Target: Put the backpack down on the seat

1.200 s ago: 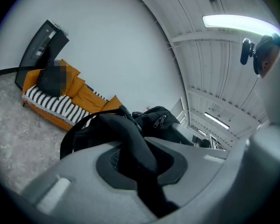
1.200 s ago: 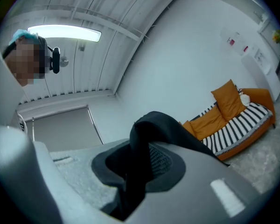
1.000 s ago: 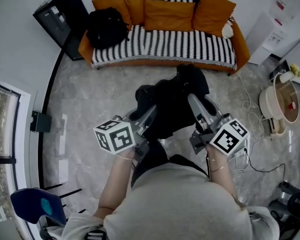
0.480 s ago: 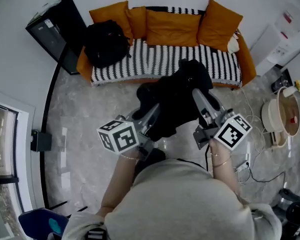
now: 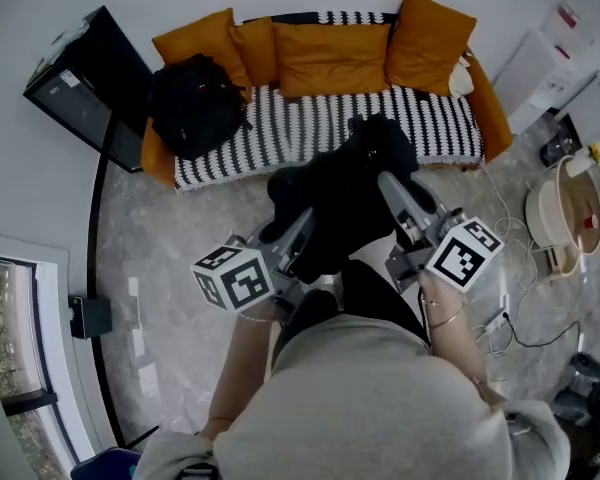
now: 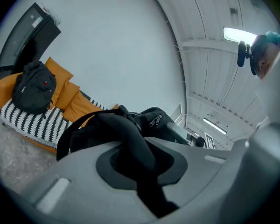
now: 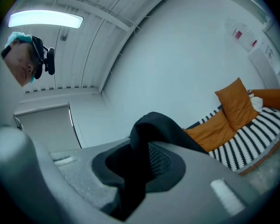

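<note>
Carried nearer the sofa (image 5: 310,128), the backpack (image 5: 345,203) hangs clamped in left gripper (image 5: 298,230) and right gripper (image 5: 390,186) jaws.

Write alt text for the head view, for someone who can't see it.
Seen from above, a person holds a black backpack by its straps, one in the left tongs and one in the right tongs, above the floor in front of a striped sofa. A second backpack sits at the sofa's left end.
</note>
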{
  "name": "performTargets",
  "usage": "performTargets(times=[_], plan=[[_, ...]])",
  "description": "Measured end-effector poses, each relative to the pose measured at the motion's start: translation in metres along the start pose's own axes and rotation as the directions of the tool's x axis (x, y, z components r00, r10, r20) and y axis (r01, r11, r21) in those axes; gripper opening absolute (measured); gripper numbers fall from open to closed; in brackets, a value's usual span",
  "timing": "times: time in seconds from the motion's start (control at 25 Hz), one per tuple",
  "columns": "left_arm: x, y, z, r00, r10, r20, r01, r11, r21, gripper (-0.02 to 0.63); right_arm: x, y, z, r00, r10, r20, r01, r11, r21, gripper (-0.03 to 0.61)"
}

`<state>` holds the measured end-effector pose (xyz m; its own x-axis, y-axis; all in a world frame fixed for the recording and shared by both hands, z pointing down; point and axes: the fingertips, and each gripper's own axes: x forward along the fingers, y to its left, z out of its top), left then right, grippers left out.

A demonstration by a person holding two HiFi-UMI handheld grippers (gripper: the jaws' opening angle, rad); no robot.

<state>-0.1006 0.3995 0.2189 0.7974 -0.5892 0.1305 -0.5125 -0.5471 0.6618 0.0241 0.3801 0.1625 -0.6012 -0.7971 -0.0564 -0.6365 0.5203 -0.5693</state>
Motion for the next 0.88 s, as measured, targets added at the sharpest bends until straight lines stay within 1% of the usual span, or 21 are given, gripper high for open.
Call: performTargets(times=[0.28,0.44,0.64,0.88], plan=[[0.029,0.038,0.022,1.0,0.012,-0.004,-0.012,0.999,-0.031,0.049,0.044,-0.031,0.006,0.999,-0.007,-0.032,0.007,1.0,0.007,0.066],[0.059,0.059,0.043,1.0,0.011,-0.003,-0.011,0.999,-0.037,0.049,0.074,-0.057,0.023,0.999,-0.003,-0.034,0.003,1.0,0.0,0.066],[0.107,0.091,0.079,1.0,0.023,0.005,-0.022,0.999,-0.036,0.049,0.123,-0.101,0.047,0.999,0.012,-0.041,-0.012,1.0,-0.003,0.066],[0.178,0.144,0.127,0.998,0.066,0.0,-0.065,0.996,-0.065,0.049,0.197,-0.171,0.078,0.997,0.02,-0.076,-0.018,0.999,0.026,0.066]])
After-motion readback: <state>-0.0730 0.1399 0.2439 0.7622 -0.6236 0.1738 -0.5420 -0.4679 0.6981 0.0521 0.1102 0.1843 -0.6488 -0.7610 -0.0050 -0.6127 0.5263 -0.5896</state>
